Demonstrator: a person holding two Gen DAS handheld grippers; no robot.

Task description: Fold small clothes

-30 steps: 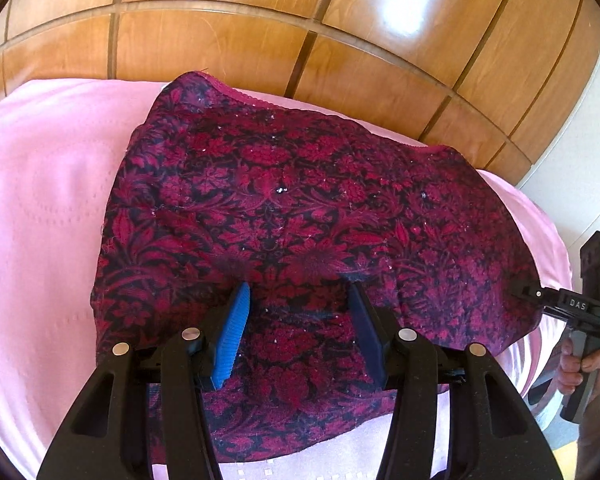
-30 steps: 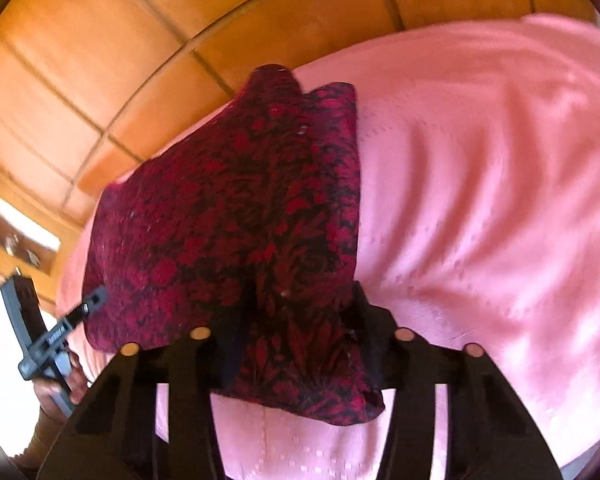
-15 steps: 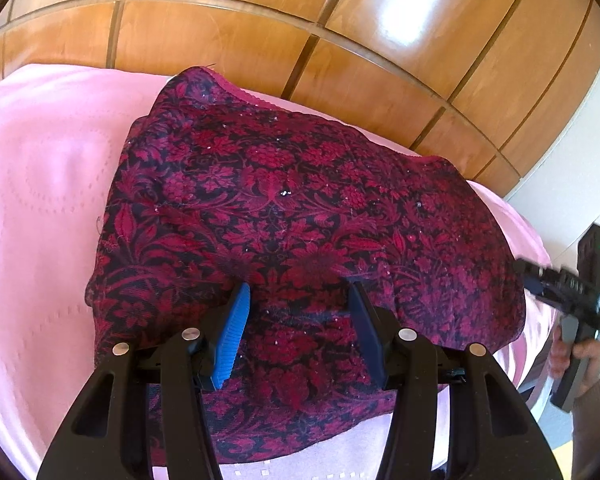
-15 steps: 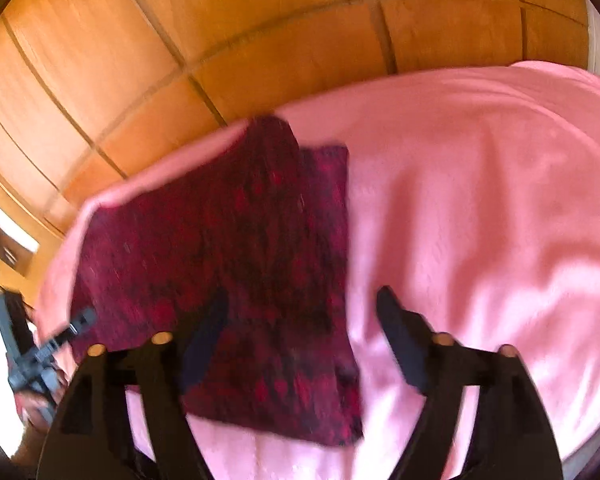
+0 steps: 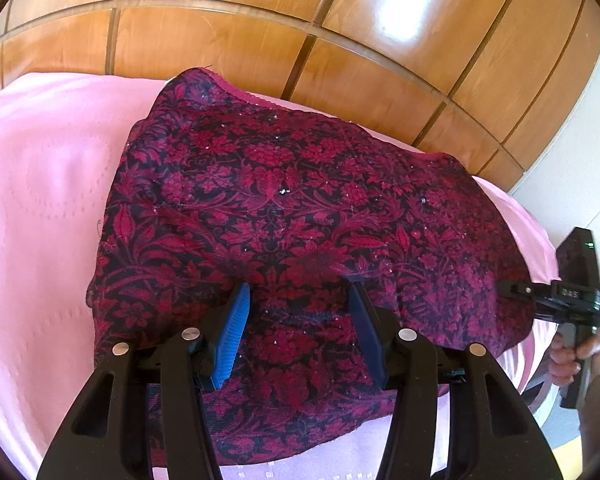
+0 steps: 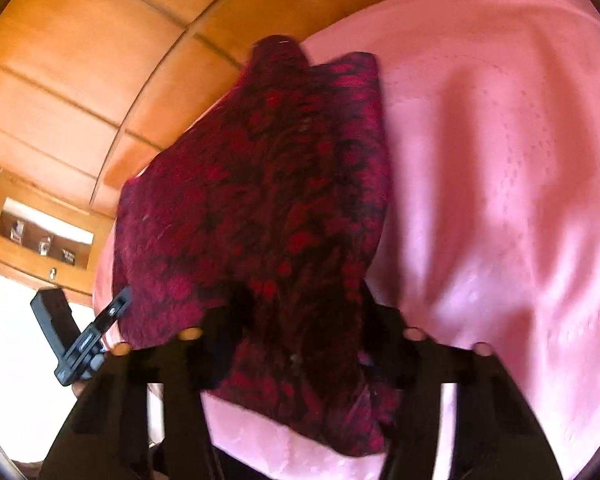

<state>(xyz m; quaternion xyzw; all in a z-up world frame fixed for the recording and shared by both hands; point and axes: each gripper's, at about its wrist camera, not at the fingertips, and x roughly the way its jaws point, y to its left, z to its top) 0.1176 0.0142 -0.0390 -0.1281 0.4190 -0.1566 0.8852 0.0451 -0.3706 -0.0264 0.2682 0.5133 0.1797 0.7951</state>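
Now, left wrist view: the dark red and black floral-patterned knit garment (image 5: 300, 232) lies spread on the pink textured bedspread (image 5: 44, 200), its far edge close to the glossy wooden panelled wall (image 5: 260, 40).
Left gripper: the left gripper (image 5: 298, 296) sits low over the near part of the garment, its black arms framing the bottom of the picture.
Left jaws: they stand partly apart, the blue ribbed pad (image 5: 234, 332) on one side and a darker pad on the other; the cloth bunches up slightly between them, but whether the pads press on it I cannot tell.
Right side of this view: the right gripper (image 5: 512, 290) reaches the garment's right edge, held by a hand (image 5: 572, 360) beside the bed.

Right wrist view: blurred; the same garment (image 6: 268, 200) runs away from the camera in a long folded strip, pink bedspread (image 6: 500, 160) to its right, wooden wall (image 6: 80, 60) behind.
Right jaws: they are closing, with a thick fold of the garment's near end between them; the dark fingers sit against the cloth on both sides.
Far left of this view: the left gripper (image 6: 120, 304) meets the garment's left edge.
Behind it: a wooden niche (image 6: 44, 236) with small objects, too small to identify.
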